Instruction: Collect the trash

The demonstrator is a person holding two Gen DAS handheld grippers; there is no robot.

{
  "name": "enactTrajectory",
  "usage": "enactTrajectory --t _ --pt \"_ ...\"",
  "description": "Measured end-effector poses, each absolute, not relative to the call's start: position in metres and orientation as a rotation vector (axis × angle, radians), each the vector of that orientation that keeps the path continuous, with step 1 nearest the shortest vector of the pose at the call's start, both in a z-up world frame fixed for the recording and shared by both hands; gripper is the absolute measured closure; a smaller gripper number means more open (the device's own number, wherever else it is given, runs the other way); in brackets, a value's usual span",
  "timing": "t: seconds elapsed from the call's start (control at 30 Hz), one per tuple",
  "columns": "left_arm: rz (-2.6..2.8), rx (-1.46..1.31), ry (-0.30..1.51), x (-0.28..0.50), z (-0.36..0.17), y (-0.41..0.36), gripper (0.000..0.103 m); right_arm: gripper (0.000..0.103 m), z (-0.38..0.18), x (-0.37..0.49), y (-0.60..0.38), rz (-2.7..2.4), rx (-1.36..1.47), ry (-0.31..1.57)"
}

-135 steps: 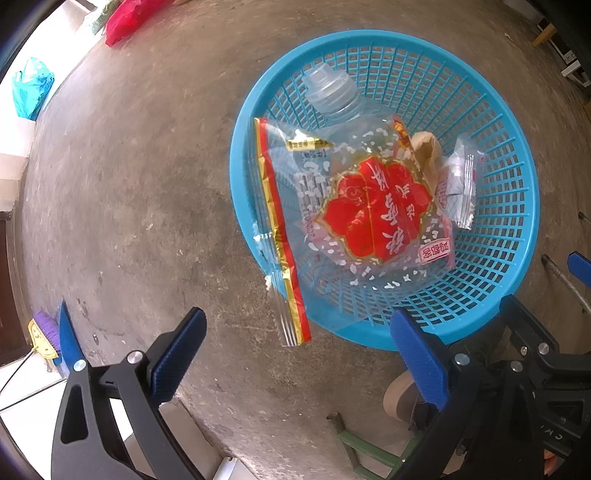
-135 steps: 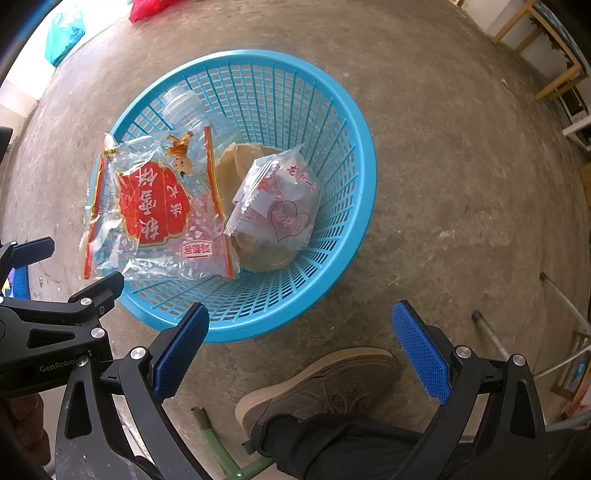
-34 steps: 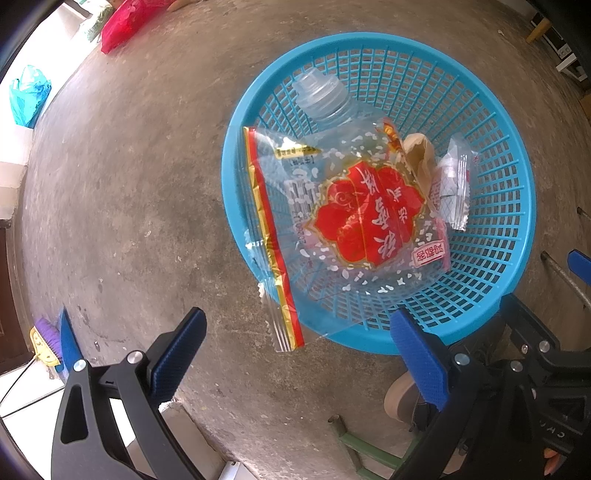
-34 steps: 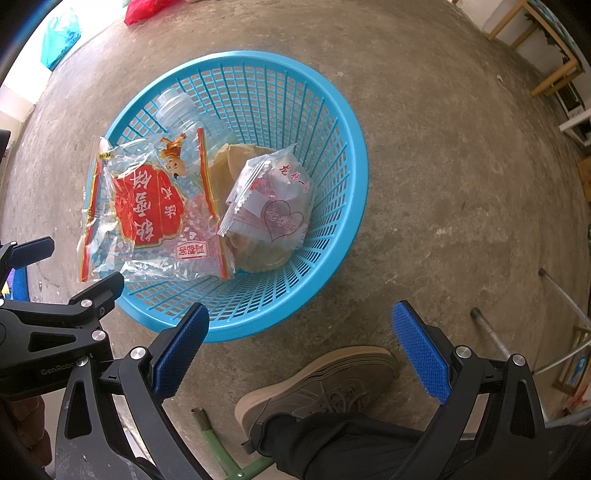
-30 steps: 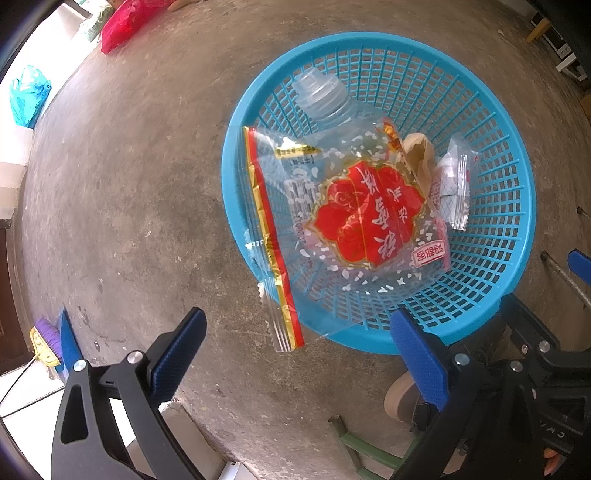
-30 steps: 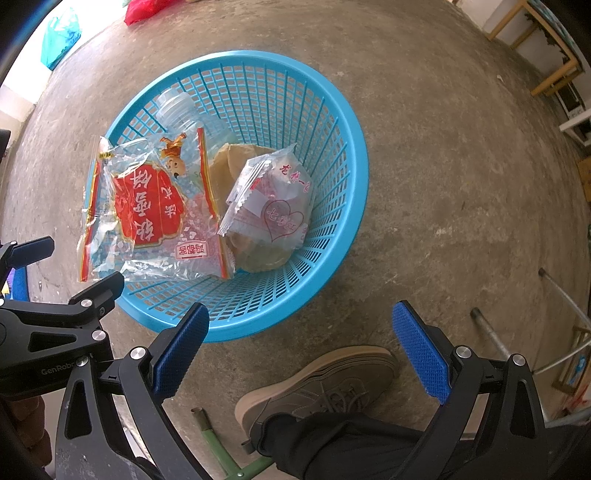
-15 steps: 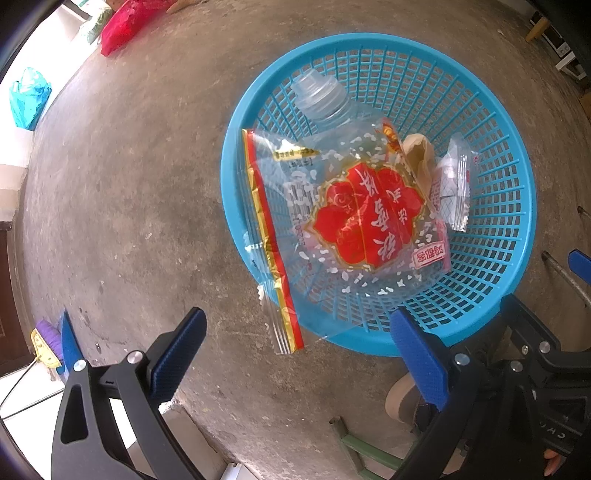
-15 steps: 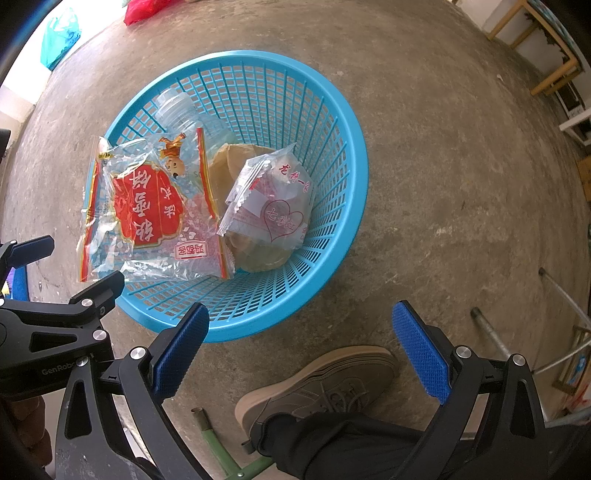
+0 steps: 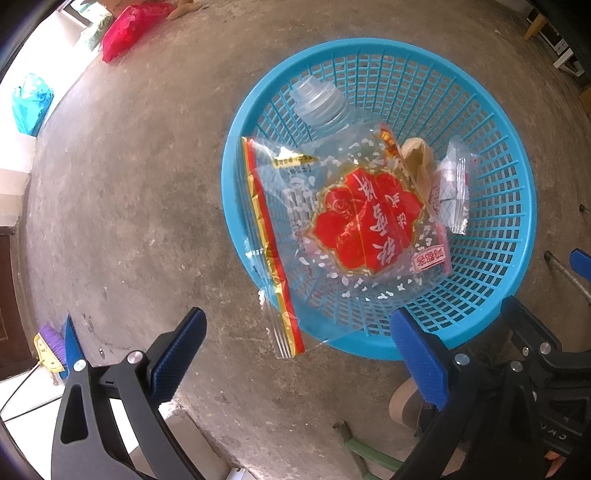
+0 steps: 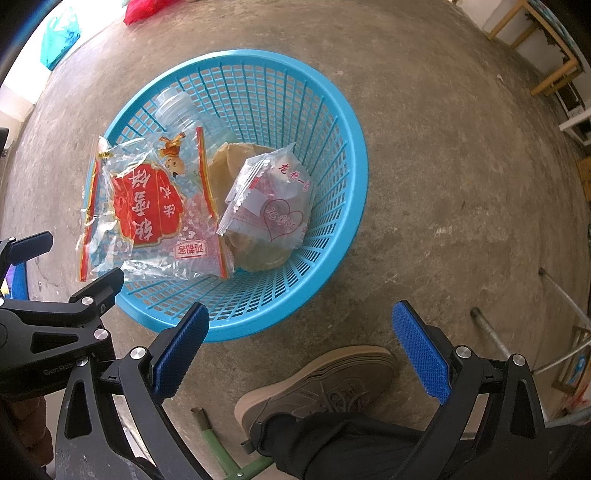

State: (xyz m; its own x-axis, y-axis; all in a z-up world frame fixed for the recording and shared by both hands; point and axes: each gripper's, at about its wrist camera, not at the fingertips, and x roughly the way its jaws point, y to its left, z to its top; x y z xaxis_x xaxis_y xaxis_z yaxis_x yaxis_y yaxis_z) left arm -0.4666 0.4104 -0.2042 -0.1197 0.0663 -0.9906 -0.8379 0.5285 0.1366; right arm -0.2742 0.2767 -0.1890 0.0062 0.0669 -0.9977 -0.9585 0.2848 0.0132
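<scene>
A blue plastic basket [image 9: 509, 236] [image 10: 343, 147] stands on a concrete floor. In it lie a clear bag with a red label [image 9: 362, 221] [image 10: 147, 210] that hangs over the near-left rim, a clear plastic bottle [image 9: 321, 103] [image 10: 177, 110], a brown paper piece [image 9: 417, 162] [image 10: 255, 254] and a small clear wrapper with a heart print [image 9: 452, 188] [image 10: 273, 206]. My left gripper [image 9: 299, 362] is open and empty, above the floor at the basket's near-left edge. My right gripper [image 10: 299, 350] is open and empty, near the basket's front rim.
A person's brown shoe [image 10: 317, 384] stands on the floor just below the basket. A red bag [image 9: 129, 26] and a teal bag [image 9: 29, 103] lie at the far left. A metal pipe [image 10: 491, 339] lies at the right. Wooden furniture [image 10: 546, 55] stands far right.
Almost nothing has changed. The views have shifted only slightly; both grippers stay open and the trash lies still in the basket.
</scene>
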Motion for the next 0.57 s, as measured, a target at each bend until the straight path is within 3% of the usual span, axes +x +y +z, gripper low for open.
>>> enactTrajectory --t 0.57 --pt "0.983 -0.626 1.467 -0.4696 -0.197 0.4133 0.005 0.008 -0.1901 -0.2766 0.2802 1.023 -0.945 1.286"
